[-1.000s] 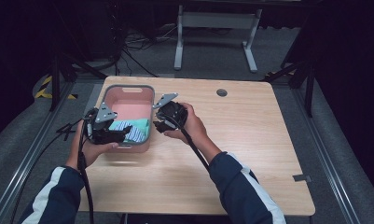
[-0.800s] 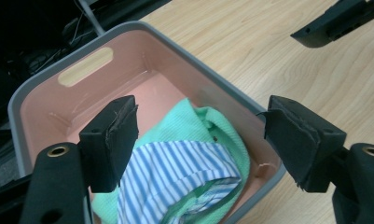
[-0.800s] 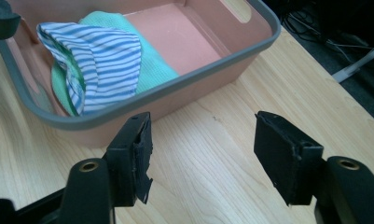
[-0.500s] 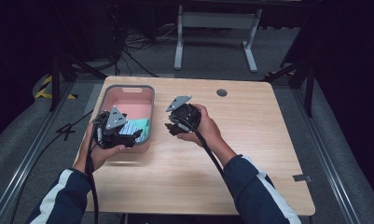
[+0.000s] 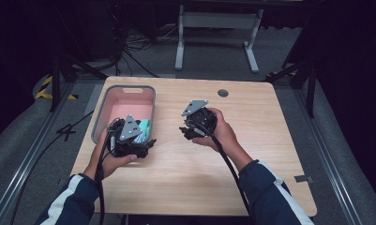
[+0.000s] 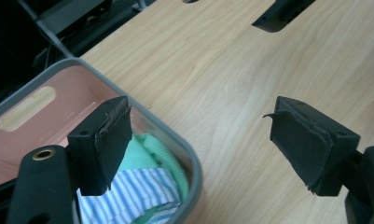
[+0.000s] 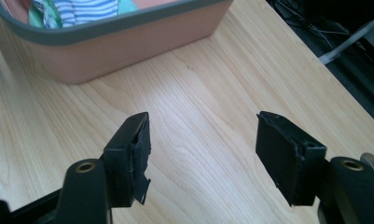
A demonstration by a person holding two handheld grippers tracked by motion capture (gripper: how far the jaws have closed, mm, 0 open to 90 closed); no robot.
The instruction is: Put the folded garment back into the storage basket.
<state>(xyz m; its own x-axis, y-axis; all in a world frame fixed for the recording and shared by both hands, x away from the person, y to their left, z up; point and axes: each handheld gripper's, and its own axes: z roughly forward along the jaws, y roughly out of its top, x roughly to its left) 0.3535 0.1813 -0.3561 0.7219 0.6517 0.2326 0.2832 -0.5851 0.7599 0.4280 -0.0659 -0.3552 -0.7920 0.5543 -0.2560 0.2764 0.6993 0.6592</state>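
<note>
Lying in pink bin, striped cloth beneath spread left tongs; right tongs spread, empty.

Overhead light is illuminating the table evenly; surroundings are remaining dark; soft glare is showing on the wood; near jaws are blurring slightly.

A pink bin with a grey rim sits at the far left of the wooden tabletop, holding green and blue-striped cloth at its near end.
</note>
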